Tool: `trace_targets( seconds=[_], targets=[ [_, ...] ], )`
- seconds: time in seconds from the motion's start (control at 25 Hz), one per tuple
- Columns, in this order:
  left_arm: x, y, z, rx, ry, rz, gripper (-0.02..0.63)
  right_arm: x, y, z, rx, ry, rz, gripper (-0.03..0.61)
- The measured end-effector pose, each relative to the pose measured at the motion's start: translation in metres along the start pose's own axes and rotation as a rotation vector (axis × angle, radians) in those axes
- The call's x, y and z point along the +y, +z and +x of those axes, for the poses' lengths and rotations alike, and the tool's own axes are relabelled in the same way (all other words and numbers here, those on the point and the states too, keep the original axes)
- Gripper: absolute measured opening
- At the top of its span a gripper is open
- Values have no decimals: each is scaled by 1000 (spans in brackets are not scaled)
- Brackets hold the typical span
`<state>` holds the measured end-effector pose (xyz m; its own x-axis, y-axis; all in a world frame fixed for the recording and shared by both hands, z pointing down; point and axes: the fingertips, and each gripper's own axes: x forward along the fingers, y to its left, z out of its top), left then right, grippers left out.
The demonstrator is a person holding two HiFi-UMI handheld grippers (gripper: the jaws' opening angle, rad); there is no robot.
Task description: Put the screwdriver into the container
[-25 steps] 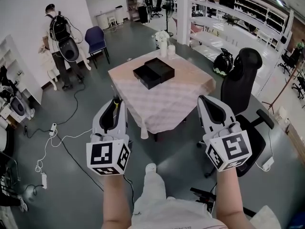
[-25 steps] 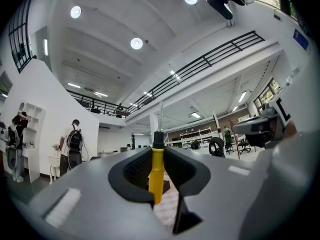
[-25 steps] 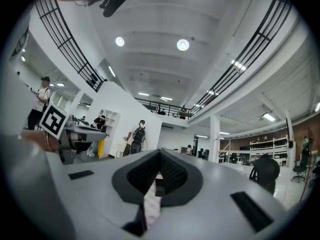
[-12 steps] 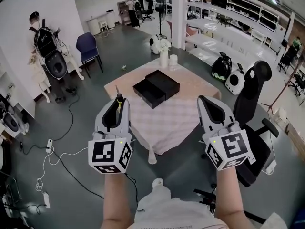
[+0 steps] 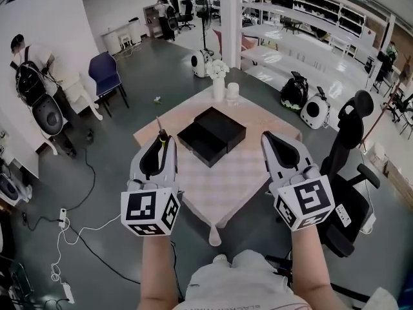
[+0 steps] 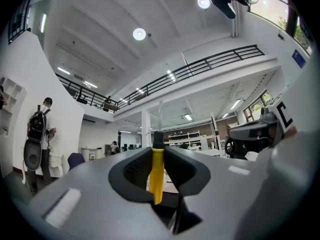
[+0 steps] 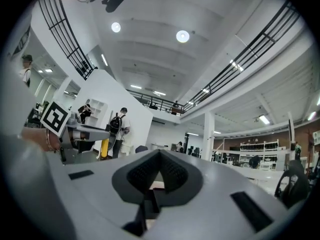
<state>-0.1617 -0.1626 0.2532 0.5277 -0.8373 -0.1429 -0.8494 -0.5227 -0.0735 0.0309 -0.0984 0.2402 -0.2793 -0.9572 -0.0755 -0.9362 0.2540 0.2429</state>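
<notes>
A yellow-handled screwdriver [image 6: 157, 171] with a black collar and a thin metal shaft stands upright between the jaws of my left gripper [image 6: 157, 149], which is shut on it. In the head view the screwdriver's tip [image 5: 159, 129] pokes up past the left gripper [image 5: 161, 142]. The container [image 5: 211, 134] is a black open box in two halves on a table with a pink checked cloth [image 5: 245, 166], ahead of both grippers. My right gripper [image 5: 268, 139] hovers at the table's near right, its jaws [image 7: 159, 154] shut with nothing in them.
A white vase with flowers [image 5: 218, 82] and a white cup [image 5: 233, 90] stand at the table's far edge. A black office chair [image 5: 352, 124] is to the right, a blue chair [image 5: 106, 76] and a person with a backpack [image 5: 32, 76] to the left. Cables [image 5: 71, 225] lie on the floor.
The view has closed in on the table, so the container now sits nearer and lower in the head view. Both grippers keep their pose, and the screwdriver stays held.
</notes>
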Motion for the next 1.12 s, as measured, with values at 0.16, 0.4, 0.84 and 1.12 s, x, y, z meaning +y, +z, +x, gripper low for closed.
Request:
trace_targets(
  seconds=[0.16, 0.4, 0.84, 1.12],
  targets=[
    [9, -10, 28, 12, 7, -16, 81, -17, -14, 26, 14, -1, 11, 5],
    [11, -30, 77, 38, 21, -22, 81, -52, -35, 77, 6, 31, 32, 5],
    [28, -82, 175, 109, 185, -83, 81, -130, -90, 175, 23, 152, 59, 5],
    [37, -125, 225, 223, 263, -166, 81, -168, -123, 222, 56, 220, 95, 5]
  ],
)
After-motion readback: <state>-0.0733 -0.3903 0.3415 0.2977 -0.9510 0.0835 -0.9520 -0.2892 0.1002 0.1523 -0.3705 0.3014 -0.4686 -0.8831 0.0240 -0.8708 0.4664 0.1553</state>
